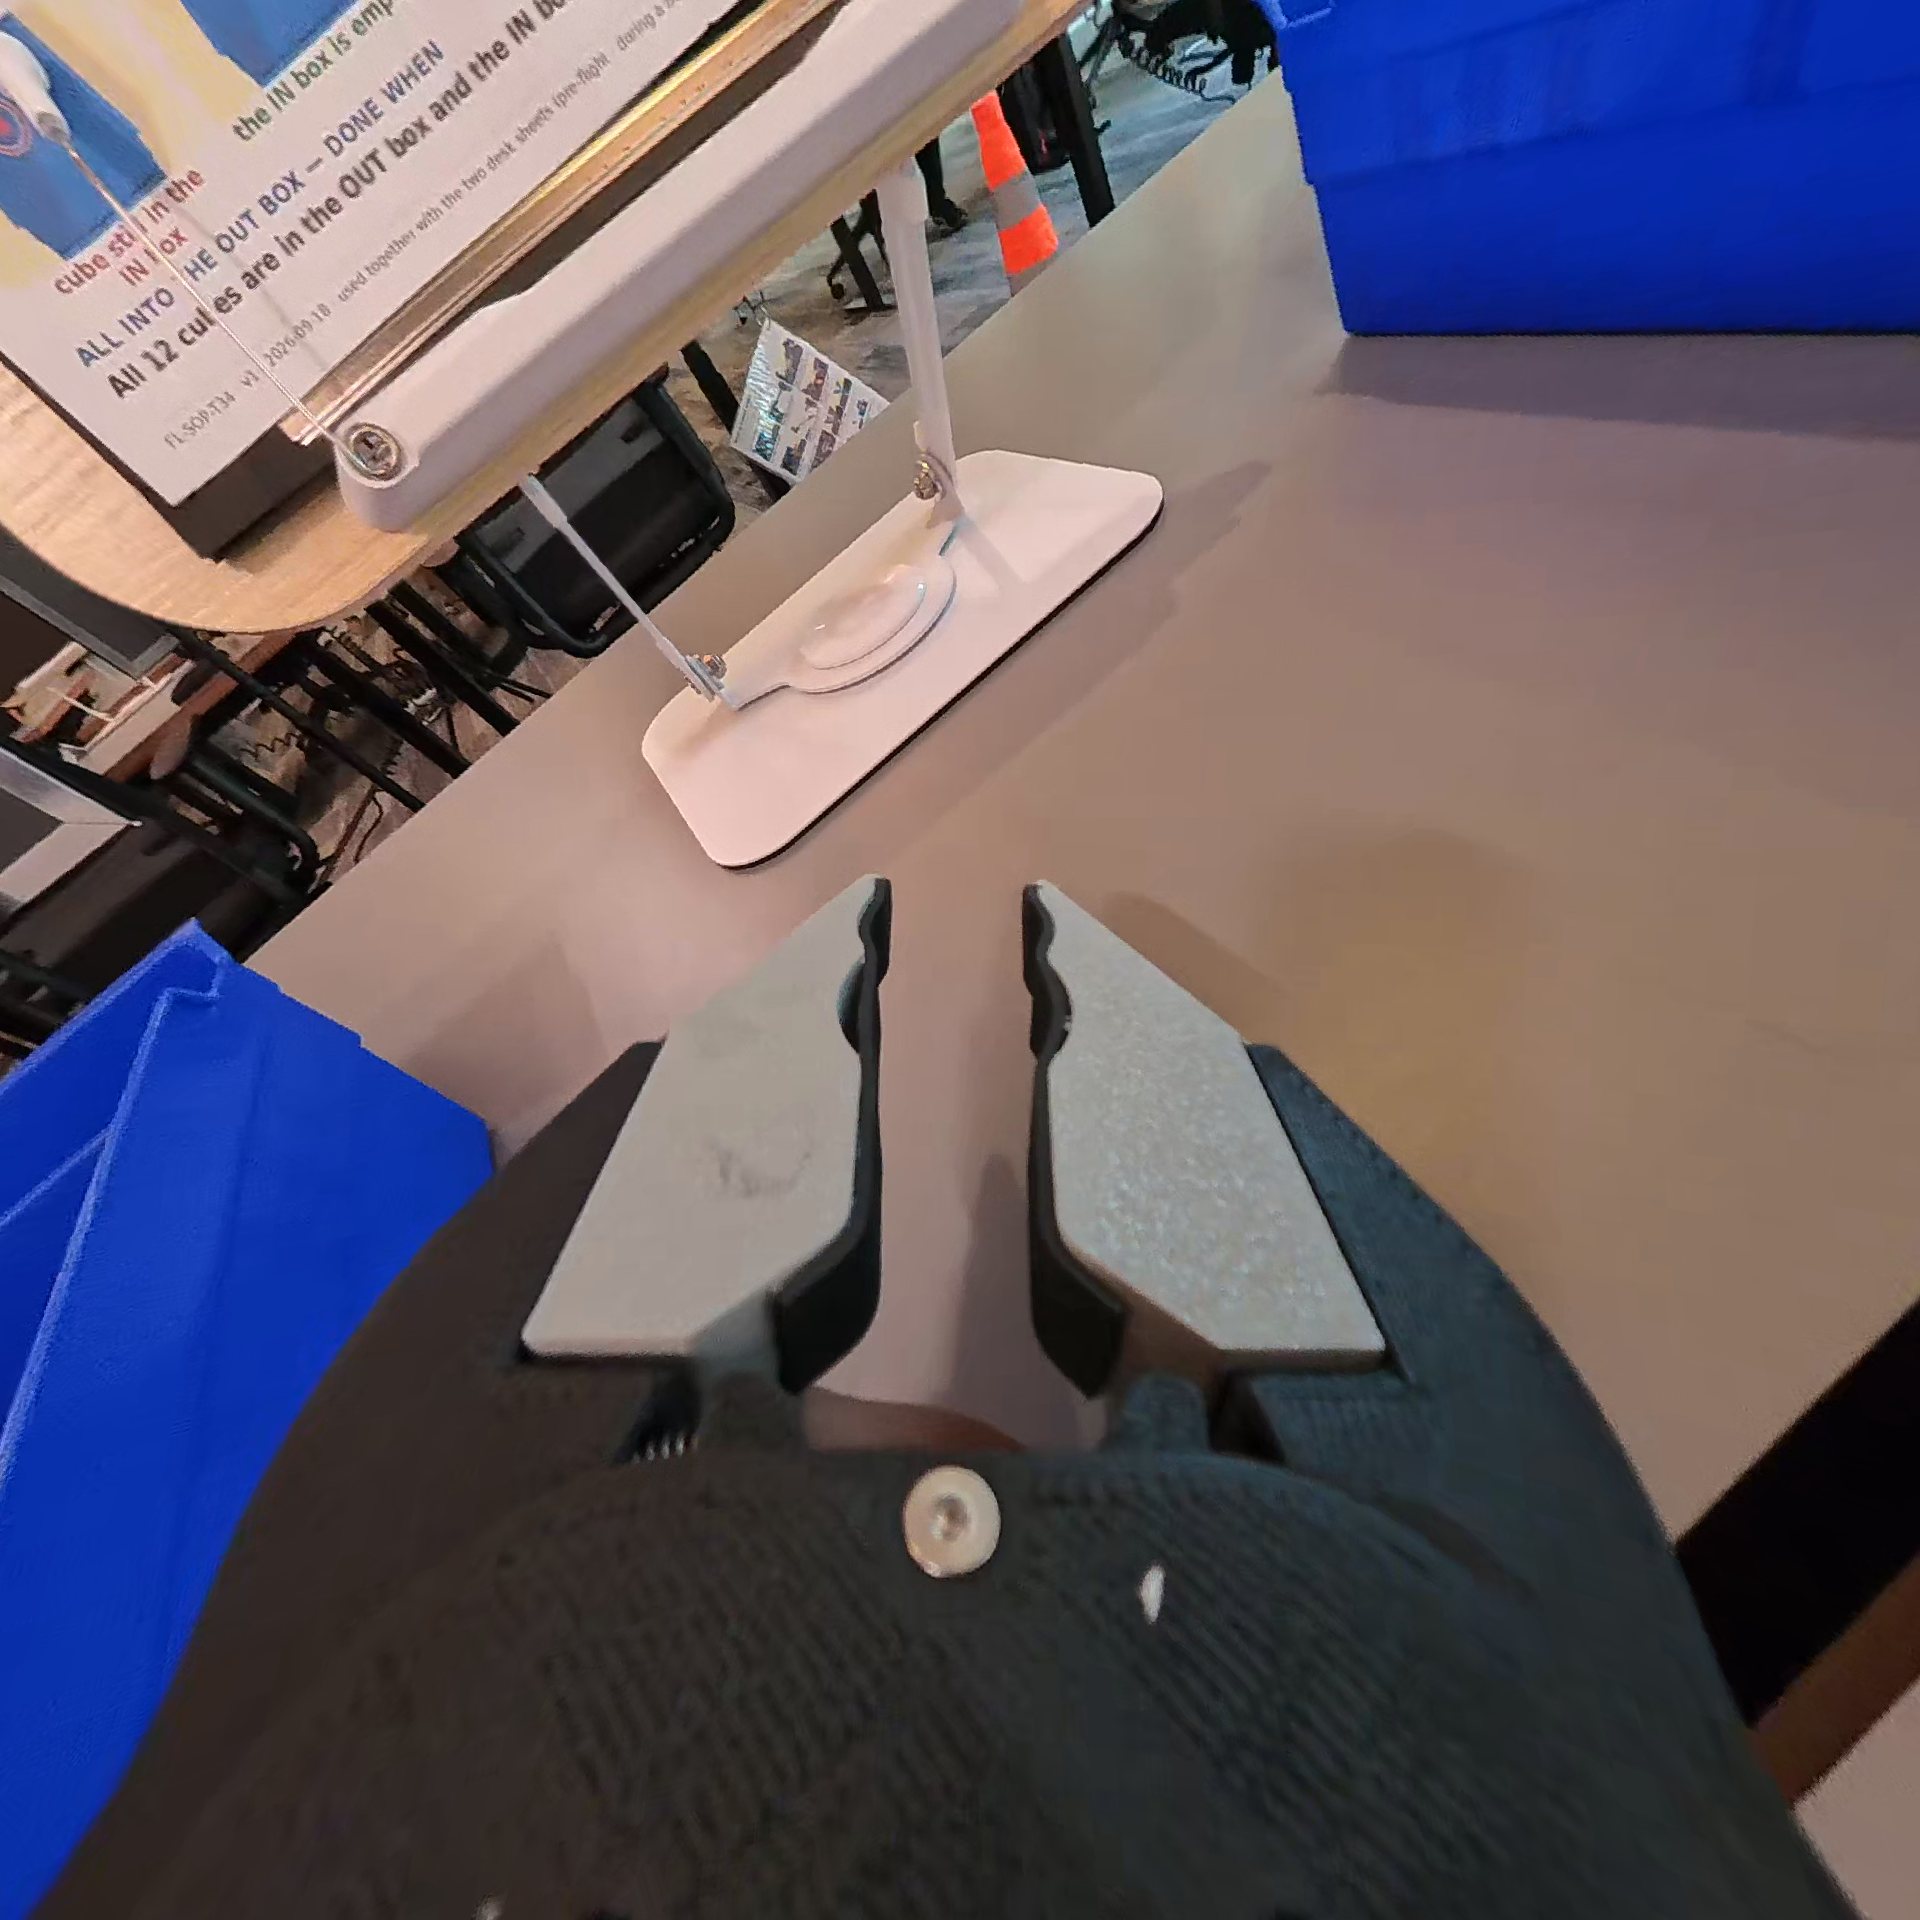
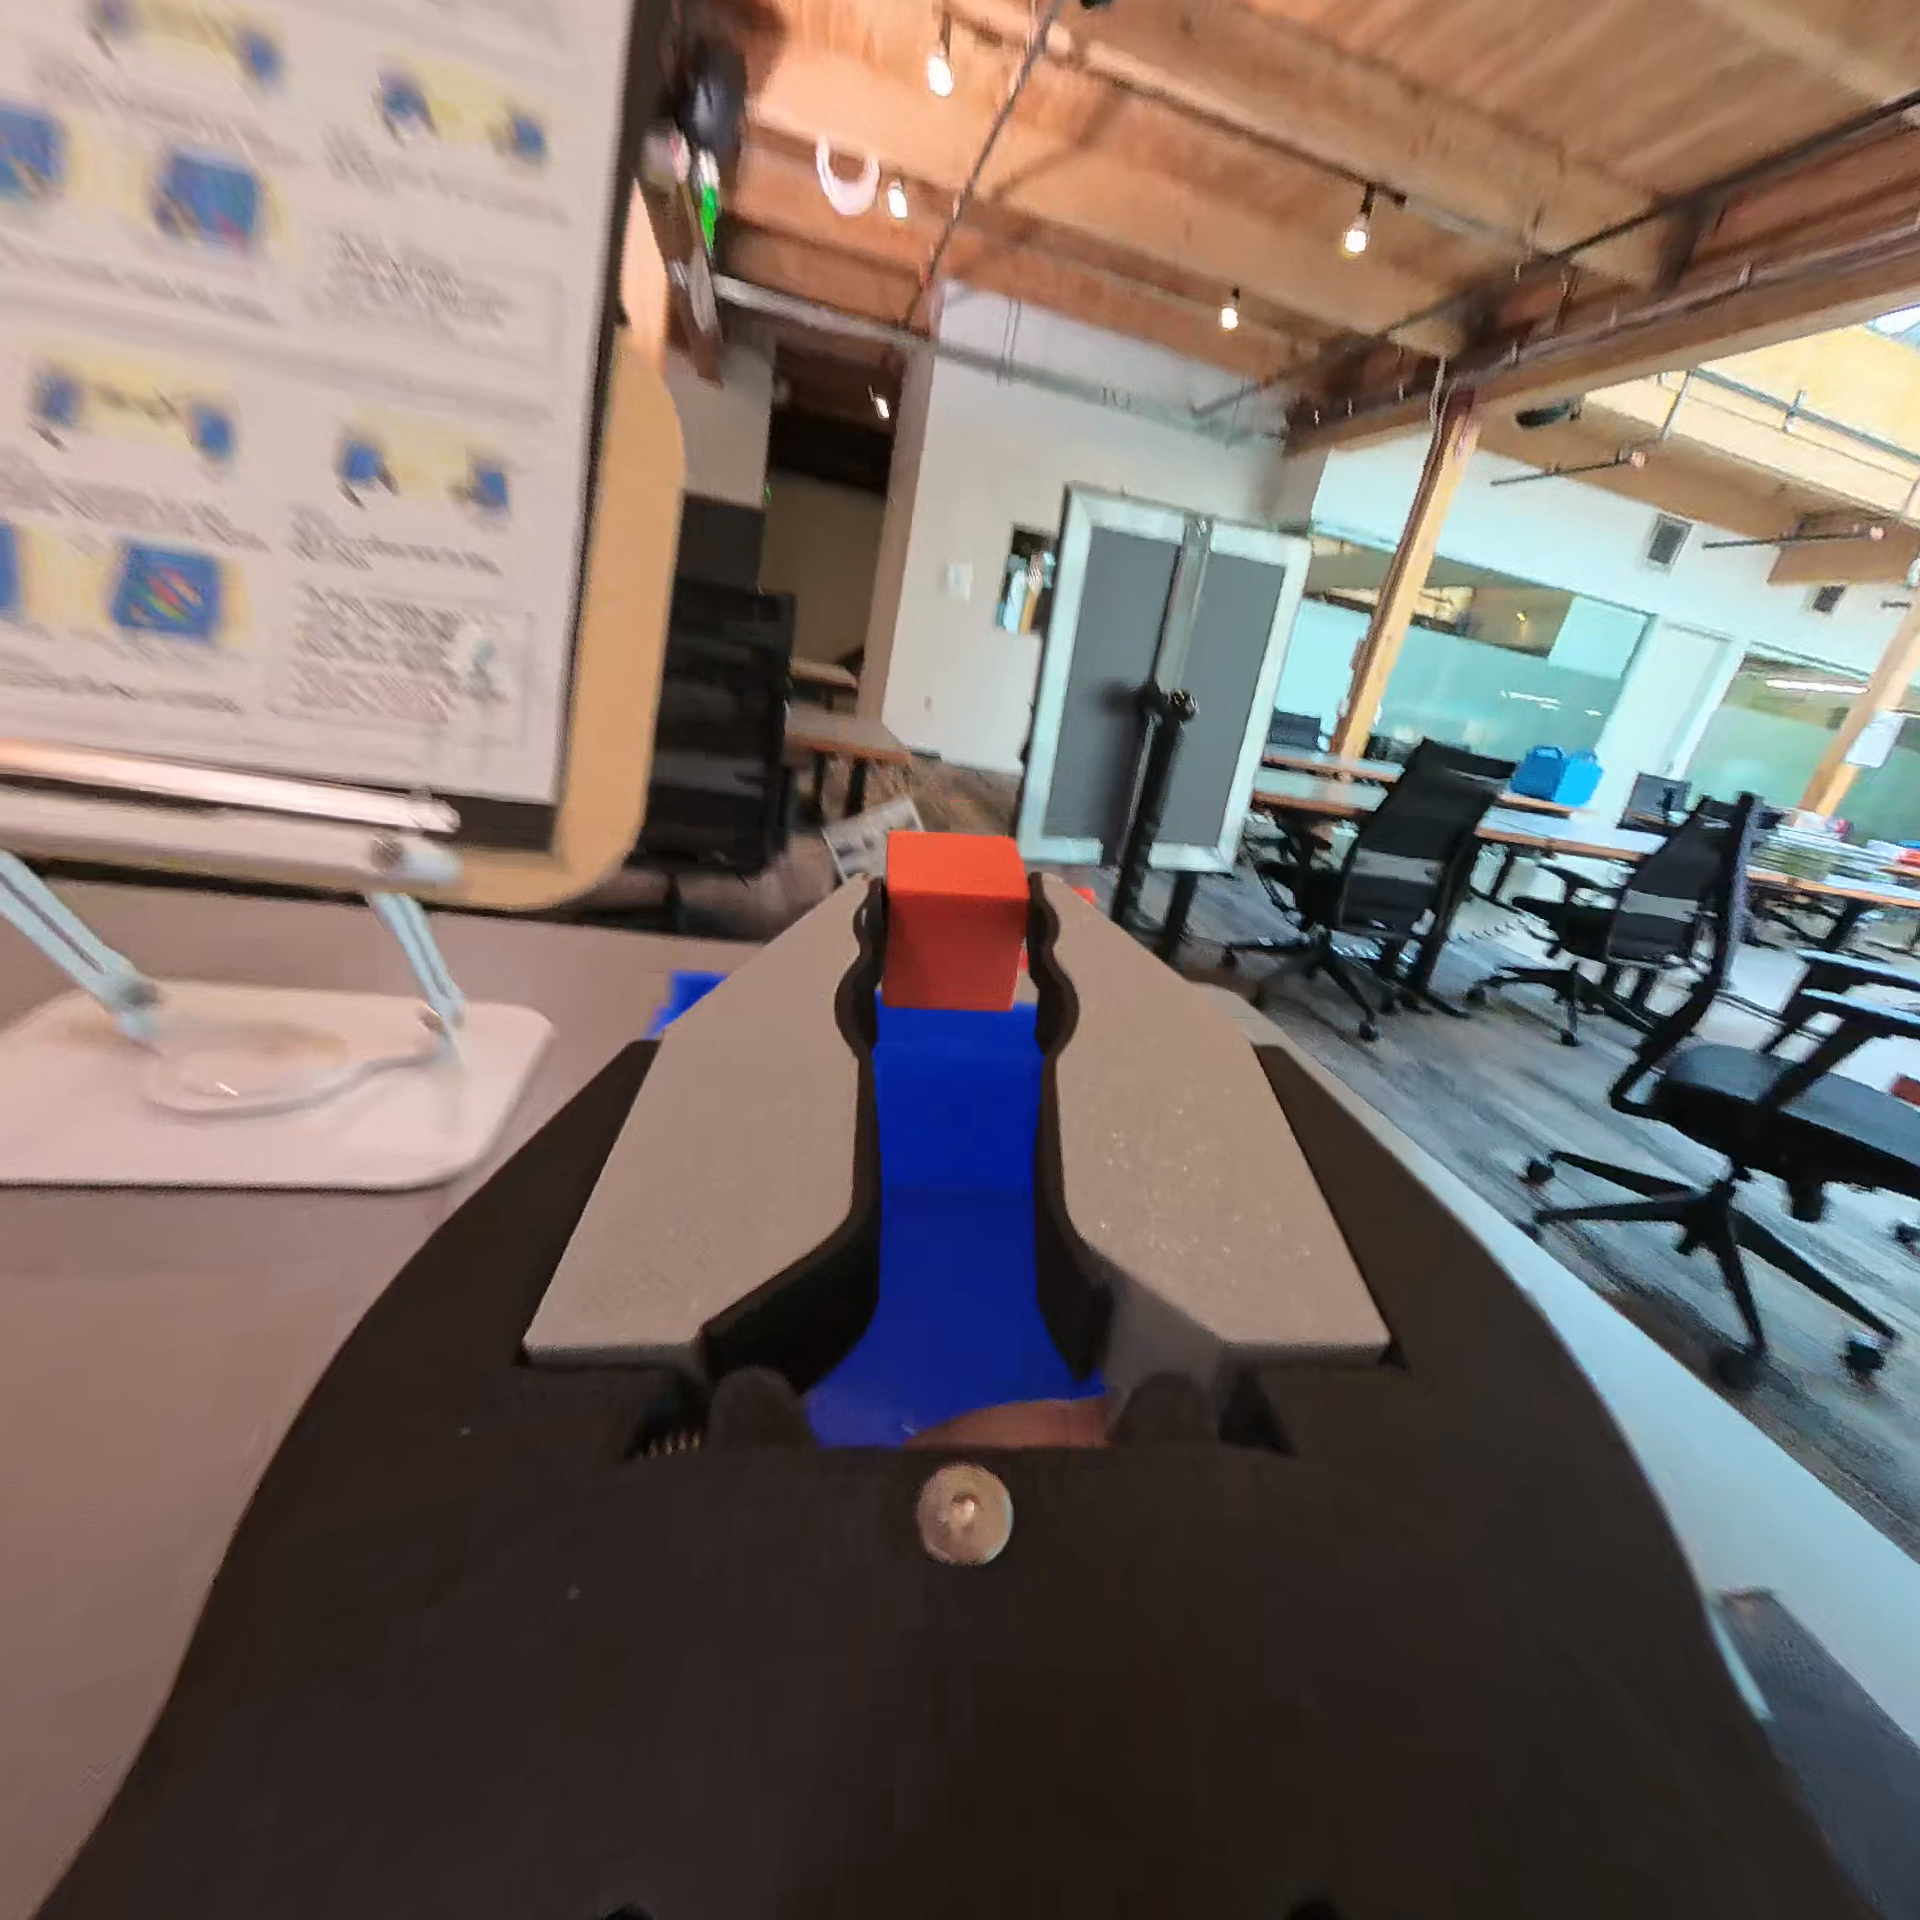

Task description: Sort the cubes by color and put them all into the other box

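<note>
My right gripper [image 2: 954, 914] is shut on a red cube [image 2: 954, 925], held at the fingertips above a blue box [image 2: 951, 1164] that shows between and under the fingers. My left gripper [image 1: 956, 914] is open and empty, with a narrow gap between its fingers, over the bare grey table [image 1: 1455, 831]. One blue box [image 1: 187, 1299] stands close at the left gripper's lower left, and another blue box [image 1: 1621, 166] stands at the far right. The insides of the boxes are hidden, and no other cubes show.
A white stand [image 1: 904, 665] holding an instruction sheet [image 1: 312, 156] stands on the table ahead of the left gripper; it also shows in the right wrist view [image 2: 270, 1070] at the left. Office chairs [image 2: 1714, 1039] and desks lie beyond the table's right edge.
</note>
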`<state>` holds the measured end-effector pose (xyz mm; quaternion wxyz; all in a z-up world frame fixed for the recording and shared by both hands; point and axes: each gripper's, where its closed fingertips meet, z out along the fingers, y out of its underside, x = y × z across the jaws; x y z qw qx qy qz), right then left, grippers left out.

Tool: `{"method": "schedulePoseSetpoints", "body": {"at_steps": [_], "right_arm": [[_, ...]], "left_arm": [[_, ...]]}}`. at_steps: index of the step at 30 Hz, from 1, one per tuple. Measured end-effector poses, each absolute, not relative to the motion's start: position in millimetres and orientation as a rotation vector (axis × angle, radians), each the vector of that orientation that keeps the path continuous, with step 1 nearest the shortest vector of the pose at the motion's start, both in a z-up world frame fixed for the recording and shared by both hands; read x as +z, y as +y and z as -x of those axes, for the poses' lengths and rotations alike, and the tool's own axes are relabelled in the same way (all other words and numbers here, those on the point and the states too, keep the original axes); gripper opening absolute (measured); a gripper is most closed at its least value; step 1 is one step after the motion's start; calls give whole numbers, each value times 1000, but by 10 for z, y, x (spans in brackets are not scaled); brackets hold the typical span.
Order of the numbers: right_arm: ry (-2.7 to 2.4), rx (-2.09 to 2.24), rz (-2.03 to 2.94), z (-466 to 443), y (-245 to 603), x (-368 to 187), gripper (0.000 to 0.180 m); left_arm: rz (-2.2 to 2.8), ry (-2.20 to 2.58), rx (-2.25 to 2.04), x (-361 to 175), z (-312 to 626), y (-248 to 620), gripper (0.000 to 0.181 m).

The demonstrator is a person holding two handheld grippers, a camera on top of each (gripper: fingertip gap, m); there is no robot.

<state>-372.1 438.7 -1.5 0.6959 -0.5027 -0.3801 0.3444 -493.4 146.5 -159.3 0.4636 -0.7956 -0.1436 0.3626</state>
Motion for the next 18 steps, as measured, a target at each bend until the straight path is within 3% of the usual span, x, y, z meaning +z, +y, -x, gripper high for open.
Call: {"method": "schedulePoseSetpoints", "body": {"at_steps": [8, 18], "right_arm": [[-1259, 567, 1345, 4134, 4851, -938, 24], [-1400, 384, 1255, 4224, 4844, -1117, 25]], "left_arm": [[1961, -369, 877, -1605, 4944, 1470, 25], [1971, -353, 898, -1618, 4940, 1488, 25]]}}
